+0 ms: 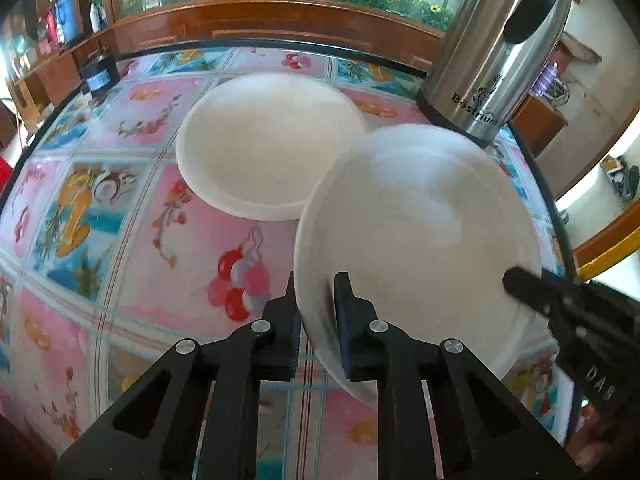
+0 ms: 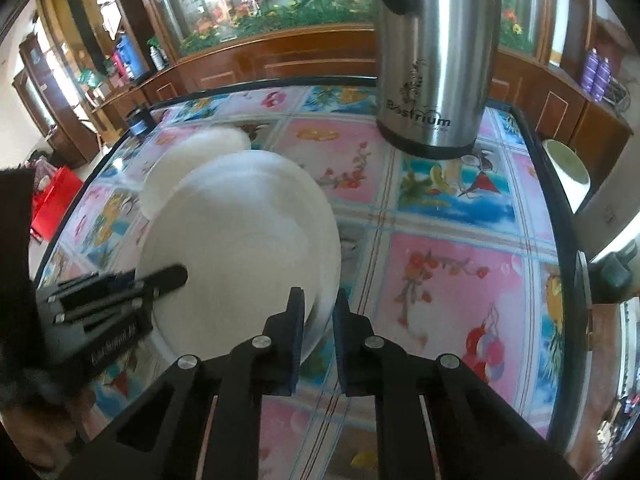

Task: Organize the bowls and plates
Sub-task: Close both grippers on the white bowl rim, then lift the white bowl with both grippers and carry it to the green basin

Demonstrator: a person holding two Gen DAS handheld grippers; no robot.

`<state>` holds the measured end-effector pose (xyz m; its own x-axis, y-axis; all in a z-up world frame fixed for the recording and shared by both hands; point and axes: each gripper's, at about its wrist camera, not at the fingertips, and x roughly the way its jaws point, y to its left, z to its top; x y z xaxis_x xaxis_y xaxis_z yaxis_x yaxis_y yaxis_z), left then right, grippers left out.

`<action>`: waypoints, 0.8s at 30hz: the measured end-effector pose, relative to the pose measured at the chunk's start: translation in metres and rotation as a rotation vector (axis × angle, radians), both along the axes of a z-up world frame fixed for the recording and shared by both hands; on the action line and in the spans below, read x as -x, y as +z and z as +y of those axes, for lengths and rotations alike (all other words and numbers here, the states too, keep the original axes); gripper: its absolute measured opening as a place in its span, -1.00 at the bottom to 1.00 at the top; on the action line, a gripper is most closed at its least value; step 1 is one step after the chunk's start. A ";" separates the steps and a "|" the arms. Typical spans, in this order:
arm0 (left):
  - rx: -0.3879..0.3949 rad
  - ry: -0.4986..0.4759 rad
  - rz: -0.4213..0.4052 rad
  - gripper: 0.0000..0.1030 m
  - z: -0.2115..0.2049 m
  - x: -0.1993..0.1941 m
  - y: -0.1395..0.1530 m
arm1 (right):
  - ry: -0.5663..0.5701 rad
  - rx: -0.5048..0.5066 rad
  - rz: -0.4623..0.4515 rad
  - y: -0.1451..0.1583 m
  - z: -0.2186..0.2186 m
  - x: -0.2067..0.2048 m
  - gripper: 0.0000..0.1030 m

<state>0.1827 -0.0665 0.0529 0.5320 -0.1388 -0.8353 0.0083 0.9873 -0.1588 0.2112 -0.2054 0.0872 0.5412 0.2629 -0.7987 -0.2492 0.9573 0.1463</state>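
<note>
A white plate (image 1: 420, 216) is held above the table, tilted, its far edge overlapping a second white plate (image 1: 268, 148) that lies flat on the table. My left gripper (image 1: 316, 292) is shut on the held plate's near-left rim. My right gripper (image 2: 320, 304) is shut on the same plate (image 2: 244, 232) at its near-right rim; it shows in the left wrist view (image 1: 560, 304) at the plate's right edge. The left gripper shows in the right wrist view (image 2: 160, 280) over the plate's left side. The flat plate (image 2: 188, 148) lies behind the held one.
A tall steel thermos (image 1: 496, 44) stands at the table's far right, close behind the held plate; it also shows in the right wrist view (image 2: 432, 56). A small dark jar (image 1: 98, 72) sits at the far left corner. The colourful glass-topped table (image 1: 168, 264) has a dark rim.
</note>
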 end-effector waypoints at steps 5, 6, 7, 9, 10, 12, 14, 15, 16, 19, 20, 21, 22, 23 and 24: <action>-0.014 -0.025 0.011 -0.72 0.002 0.021 0.002 | 0.009 -0.023 0.017 0.000 0.002 0.023 -0.75; -0.013 -0.028 0.013 -0.72 0.003 0.026 0.002 | 0.009 -0.027 0.023 0.000 0.002 0.028 -0.75; -0.013 -0.030 0.013 -0.73 0.005 0.032 0.003 | 0.010 -0.032 0.027 0.000 0.003 0.034 -0.75; -0.019 -0.036 0.014 -0.73 0.009 0.045 0.004 | 0.017 -0.036 0.038 -0.002 0.006 0.045 -0.74; -0.021 -0.038 0.012 -0.73 0.011 0.052 0.005 | 0.019 -0.034 0.038 -0.001 0.008 0.050 -0.74; -0.032 -0.040 0.002 -0.73 0.015 0.066 0.007 | 0.025 -0.035 0.037 -0.002 0.013 0.062 -0.74; -0.043 -0.040 -0.010 -0.73 0.019 0.081 0.009 | 0.032 -0.042 0.037 -0.002 0.017 0.073 -0.74; -0.043 -0.038 -0.015 -0.73 0.023 0.090 0.010 | 0.034 -0.046 0.035 -0.002 0.019 0.078 -0.74; -0.044 -0.037 -0.018 -0.73 0.025 0.096 0.011 | 0.036 -0.049 0.034 -0.002 0.021 0.084 -0.74; -0.049 -0.029 -0.030 -0.73 0.035 0.115 0.012 | 0.045 -0.055 0.029 -0.002 0.030 0.100 -0.73; -0.049 -0.027 -0.034 -0.73 0.038 0.121 0.013 | 0.048 -0.055 0.030 -0.003 0.034 0.105 -0.72; -0.048 -0.022 -0.039 -0.72 0.042 0.128 0.014 | 0.053 -0.054 0.026 -0.003 0.038 0.112 -0.71; -0.049 -0.014 -0.046 -0.72 0.047 0.136 0.015 | 0.058 -0.057 0.023 -0.003 0.041 0.117 -0.70; -0.052 -0.009 -0.054 -0.72 0.051 0.142 0.016 | 0.063 -0.064 0.023 -0.003 0.044 0.122 -0.69; -0.056 -0.005 -0.061 -0.72 0.054 0.148 0.017 | 0.069 -0.072 0.019 -0.002 0.049 0.129 -0.69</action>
<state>0.0351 -0.0122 0.0701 0.5815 -0.0962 -0.8078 0.0216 0.9945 -0.1028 0.0827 -0.1568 0.0848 0.5050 0.3562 -0.7861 -0.3105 0.9249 0.2196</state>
